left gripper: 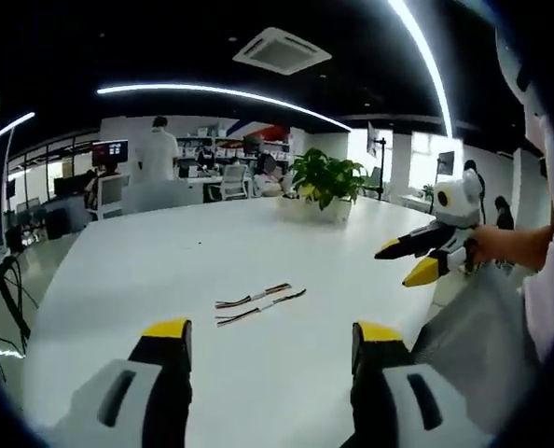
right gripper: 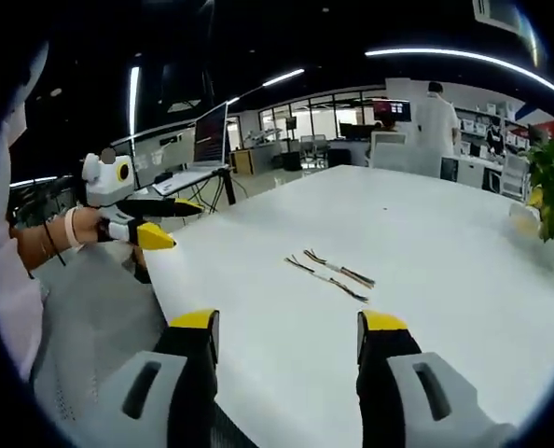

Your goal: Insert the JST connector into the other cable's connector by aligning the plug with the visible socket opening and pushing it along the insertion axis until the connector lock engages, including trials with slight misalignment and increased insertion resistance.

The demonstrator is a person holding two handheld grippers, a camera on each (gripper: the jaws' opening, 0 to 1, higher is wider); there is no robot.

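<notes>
Two short cables with small connectors lie side by side on the white table, the farther cable and the nearer cable. In the right gripper view they appear as one cable and the other cable. My left gripper hovers open above the table, well short of the cables, nothing between its yellow-tipped jaws. My right gripper is open too, empty, near the table edge. The right gripper shows from the side in the left gripper view; the left gripper shows in the right gripper view.
A potted green plant stands at the table's far side. Desks, monitors, chairs and standing people fill the office behind. A laptop on a stand sits beyond the table's corner. The person's sleeve and grey clothing lie by the table edge.
</notes>
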